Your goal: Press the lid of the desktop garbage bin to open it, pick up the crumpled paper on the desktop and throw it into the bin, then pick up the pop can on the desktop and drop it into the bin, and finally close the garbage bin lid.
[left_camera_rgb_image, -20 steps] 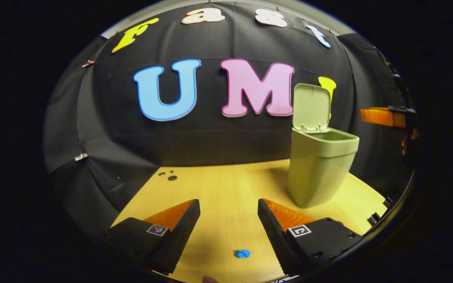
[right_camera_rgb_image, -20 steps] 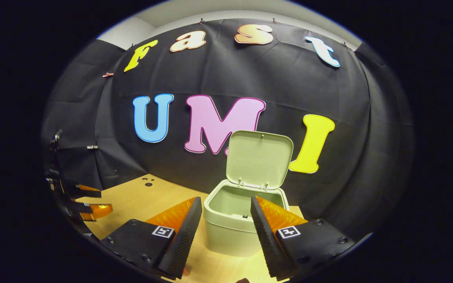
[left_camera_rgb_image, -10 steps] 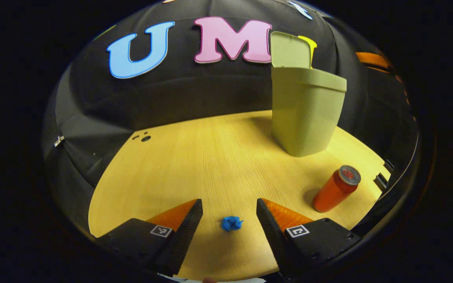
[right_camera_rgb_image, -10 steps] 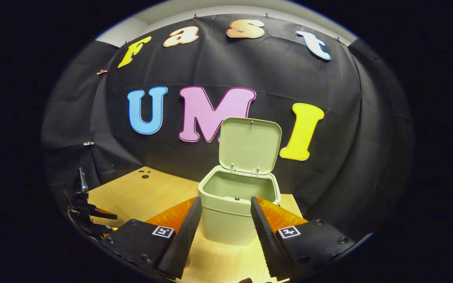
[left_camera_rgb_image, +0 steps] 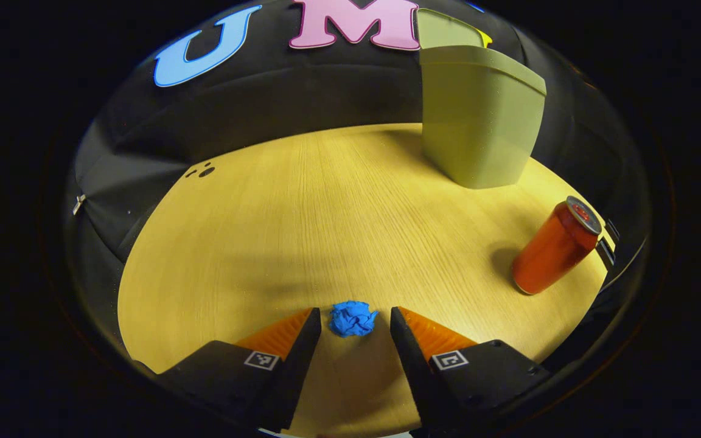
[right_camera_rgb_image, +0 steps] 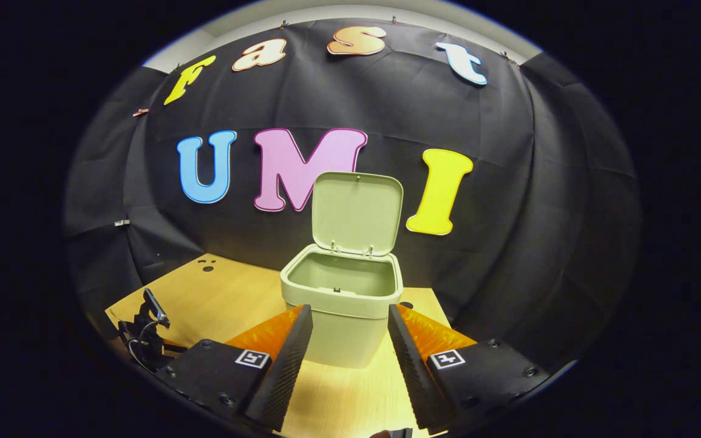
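In the left gripper view the left gripper (left_camera_rgb_image: 353, 322) is low over the desk (left_camera_rgb_image: 302, 213), its fingers spread wide with nothing held. The blue paper (left_camera_rgb_image: 352, 319) lies on the desk just ahead of the fingertips, in line with the gap between them; neither finger touches it as far as can be seen. Beyond the paper and to the right the green bin (left_camera_rgb_image: 478, 118) stands at the far edge of the desk, against the black cloth wall (left_camera_rgb_image: 253, 103). Its lid (left_camera_rgb_image: 445, 36) is raised upright behind the opening. The orange can (left_camera_rgb_image: 554, 246) stands nearer than the bin and to its right, close to the desk's edge, well apart from the paper. Three small dark holes (left_camera_rgb_image: 201, 172) mark the desk far to the left of the bin.

In the right gripper view the right gripper (right_camera_rgb_image: 349, 319) hangs in the air in front of the bin (right_camera_rgb_image: 341, 304), fingers wide apart and empty. The bin stands open, the lid (right_camera_rgb_image: 356, 210) tipped back, the inside dim. Left of the bin, low at the desk's edge, part of the other gripper shows (right_camera_rgb_image: 149, 331)
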The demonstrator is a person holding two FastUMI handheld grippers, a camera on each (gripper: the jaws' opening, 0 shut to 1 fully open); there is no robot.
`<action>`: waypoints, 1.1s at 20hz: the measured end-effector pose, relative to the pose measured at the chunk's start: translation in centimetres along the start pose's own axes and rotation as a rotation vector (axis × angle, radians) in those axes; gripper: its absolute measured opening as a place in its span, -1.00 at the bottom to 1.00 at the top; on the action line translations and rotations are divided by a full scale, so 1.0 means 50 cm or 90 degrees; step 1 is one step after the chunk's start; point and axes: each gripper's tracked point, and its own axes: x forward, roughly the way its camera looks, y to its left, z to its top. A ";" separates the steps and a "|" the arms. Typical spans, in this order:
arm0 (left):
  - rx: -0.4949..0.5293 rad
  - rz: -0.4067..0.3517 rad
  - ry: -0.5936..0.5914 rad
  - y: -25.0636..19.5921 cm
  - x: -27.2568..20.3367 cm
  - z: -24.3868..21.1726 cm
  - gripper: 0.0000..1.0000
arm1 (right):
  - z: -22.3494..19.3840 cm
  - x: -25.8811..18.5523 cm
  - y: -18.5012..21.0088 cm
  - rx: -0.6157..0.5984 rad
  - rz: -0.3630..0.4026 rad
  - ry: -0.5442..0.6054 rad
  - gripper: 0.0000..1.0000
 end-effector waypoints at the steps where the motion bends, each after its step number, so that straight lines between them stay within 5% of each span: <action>1: 0.005 0.003 0.004 0.003 0.005 -0.003 0.41 | -0.004 -0.004 -0.006 0.001 -0.005 0.003 0.60; 2: 0.007 0.002 0.008 0.004 0.008 -0.003 0.46 | -0.006 -0.006 -0.007 0.002 -0.009 0.005 0.60; 5: -0.003 -0.018 0.009 -0.001 0.008 0.001 -0.17 | -0.012 -0.010 -0.011 0.003 -0.013 0.007 0.59; 8: -0.018 -0.017 0.012 0.000 0.006 0.000 -0.13 | -0.013 -0.005 -0.005 0.002 -0.007 0.008 0.60; 9: -0.022 -0.013 0.012 0.003 0.005 0.002 -0.29 | -0.013 -0.004 -0.004 0.001 -0.004 0.008 0.60; 14: -0.037 -0.009 -0.034 0.024 -0.045 0.064 -0.22 | -0.019 0.003 0.021 -0.008 0.017 0.010 0.60; 19: -0.056 -0.008 -0.135 0.033 -0.113 0.216 -0.30 | -0.026 0.004 0.032 -0.003 0.030 0.011 0.60; 22: -0.061 -0.018 -0.213 0.026 -0.162 0.325 -0.13 | -0.032 0.003 0.038 -0.004 0.035 0.016 0.60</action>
